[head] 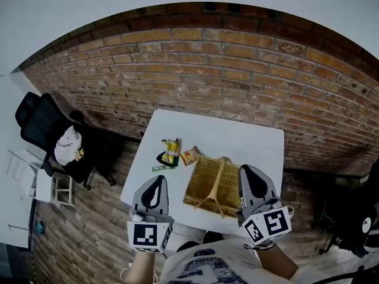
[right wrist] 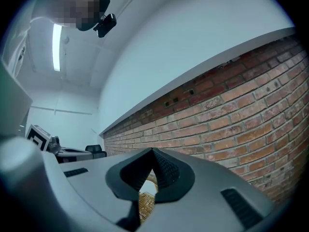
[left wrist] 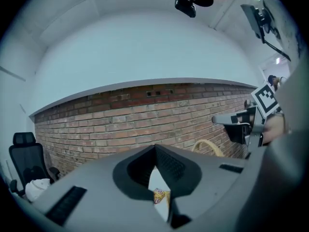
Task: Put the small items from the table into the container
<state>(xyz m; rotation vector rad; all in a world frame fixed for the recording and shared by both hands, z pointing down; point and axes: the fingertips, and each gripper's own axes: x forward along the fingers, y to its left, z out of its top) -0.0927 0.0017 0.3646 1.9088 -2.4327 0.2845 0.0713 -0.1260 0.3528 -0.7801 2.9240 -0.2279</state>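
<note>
Head view showed the left tongs (head: 155, 182) and right tongs (head: 247, 171) both pressed together and empty, held level over the near edge of the white square table (head: 237, 138), seemingly poised to begin. The woven wicker basket (head: 198, 185) sat between them, handy for drop-offs. A yellow-green snack packet (head: 171, 151), an orange packet (head: 190, 155) and a green wrapper (head: 161, 168) lay clustered just beyond the left tongs, outside the basket.
</note>
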